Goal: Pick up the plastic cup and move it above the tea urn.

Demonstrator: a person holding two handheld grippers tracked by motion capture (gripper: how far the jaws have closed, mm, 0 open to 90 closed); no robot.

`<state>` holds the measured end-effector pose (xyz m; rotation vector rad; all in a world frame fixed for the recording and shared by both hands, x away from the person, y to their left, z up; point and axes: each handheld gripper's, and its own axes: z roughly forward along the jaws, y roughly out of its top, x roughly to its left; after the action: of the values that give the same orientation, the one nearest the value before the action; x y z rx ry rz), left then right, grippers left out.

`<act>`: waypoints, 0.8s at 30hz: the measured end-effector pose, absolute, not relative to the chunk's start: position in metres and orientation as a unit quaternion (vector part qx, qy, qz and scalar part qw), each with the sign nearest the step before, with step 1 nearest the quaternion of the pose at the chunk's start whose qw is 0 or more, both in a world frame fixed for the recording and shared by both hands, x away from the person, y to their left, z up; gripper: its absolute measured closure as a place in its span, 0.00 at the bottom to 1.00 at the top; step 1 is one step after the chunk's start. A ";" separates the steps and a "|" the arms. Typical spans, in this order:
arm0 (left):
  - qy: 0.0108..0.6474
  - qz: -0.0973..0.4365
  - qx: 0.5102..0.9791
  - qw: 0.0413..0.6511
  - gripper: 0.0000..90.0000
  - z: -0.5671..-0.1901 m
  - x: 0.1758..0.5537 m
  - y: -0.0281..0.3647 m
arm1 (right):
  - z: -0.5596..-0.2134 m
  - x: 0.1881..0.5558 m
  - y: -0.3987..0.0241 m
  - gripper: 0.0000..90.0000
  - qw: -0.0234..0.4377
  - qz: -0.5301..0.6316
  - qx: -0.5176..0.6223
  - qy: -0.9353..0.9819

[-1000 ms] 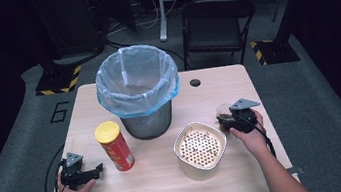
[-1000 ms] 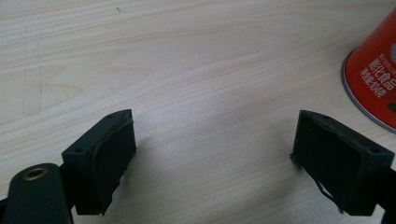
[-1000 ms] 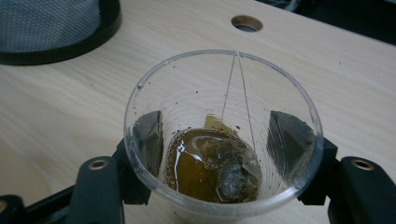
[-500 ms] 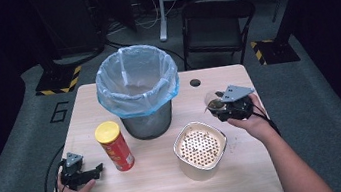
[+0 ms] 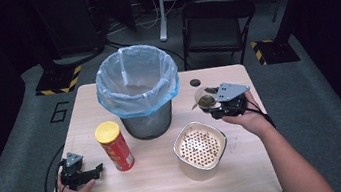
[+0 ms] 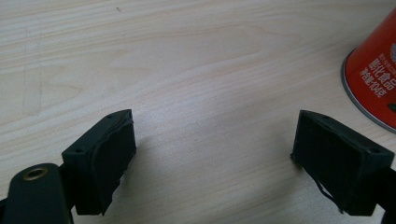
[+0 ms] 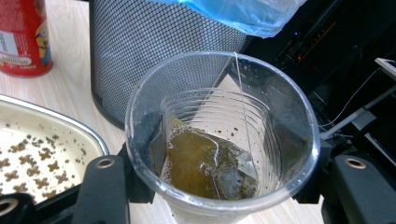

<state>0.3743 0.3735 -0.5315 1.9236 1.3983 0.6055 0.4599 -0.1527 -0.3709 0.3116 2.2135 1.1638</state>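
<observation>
Looking down from the high view, the right tool [image 5: 216, 103] clamps a clear plastic cup holding a used teabag [image 5: 205, 100] right of centre, lifted farther up-frame than a second ago; the blue-lined mesh waste bin [image 5: 138, 91] lies just left of it. The left tool [image 5: 87, 172] rests lower left. Its own view shows jaws apart over bare tabletop [image 6: 187, 70]. The right gripper view shows the cup [image 7: 219, 135] upright, gripped.

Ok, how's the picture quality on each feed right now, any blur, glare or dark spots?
High view: soft, the room beyond the table nearly black. Left gripper view: sharp wood grain, soft shadow under the open tongs. Right gripper view: the cup and tea bag are crisp, with glare on the rim; the background is dark.
</observation>
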 end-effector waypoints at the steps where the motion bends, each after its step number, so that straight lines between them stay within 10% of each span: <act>1: 0.537 0.232 0.738 0.337 0.14 -0.532 0.374 0.373 | -0.371 0.460 -0.153 0.44 0.305 0.440 0.114 0.837; 24: 0.537 0.231 0.738 0.337 0.14 -0.531 0.374 0.374 | -0.380 0.436 -0.139 0.44 0.374 0.395 -0.008 0.839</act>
<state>0.3742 0.3736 -0.5315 1.9236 1.3990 0.6019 0.4361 -0.1393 -0.3797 -0.0207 2.1490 1.0128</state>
